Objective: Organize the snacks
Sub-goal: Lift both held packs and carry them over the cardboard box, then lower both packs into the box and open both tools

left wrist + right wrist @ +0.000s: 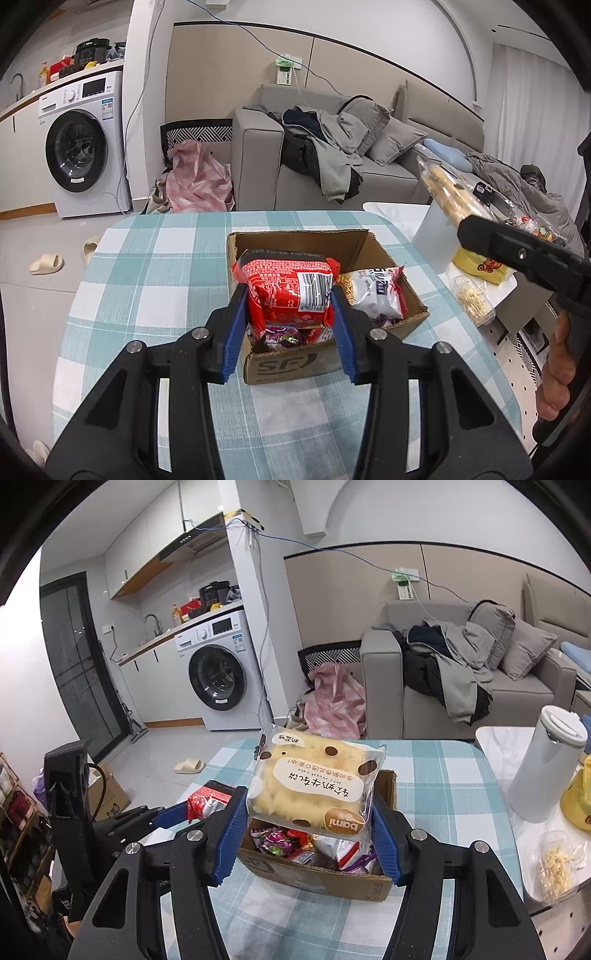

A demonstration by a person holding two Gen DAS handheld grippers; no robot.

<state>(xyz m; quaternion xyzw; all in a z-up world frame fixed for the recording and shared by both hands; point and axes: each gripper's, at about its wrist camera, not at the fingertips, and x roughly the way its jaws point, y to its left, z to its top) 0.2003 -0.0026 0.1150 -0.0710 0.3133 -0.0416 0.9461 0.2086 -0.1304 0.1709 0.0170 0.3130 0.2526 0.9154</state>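
Tongs angled down over box (325, 280): left tongs (288, 314) clamp red packet (288, 291), right tongs (310, 830) clamp cake pack (314, 786).

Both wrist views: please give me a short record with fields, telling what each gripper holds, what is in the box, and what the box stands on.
left gripper: shut on the red noodle packet, held above the box
right gripper: shut on the yellow cake packet, held above the box
cardboard box: open at the top, holds a white snack bag and several small wrapped snacks
surface: table with a blue and white checked cloth
beside it: a white table with a white jug
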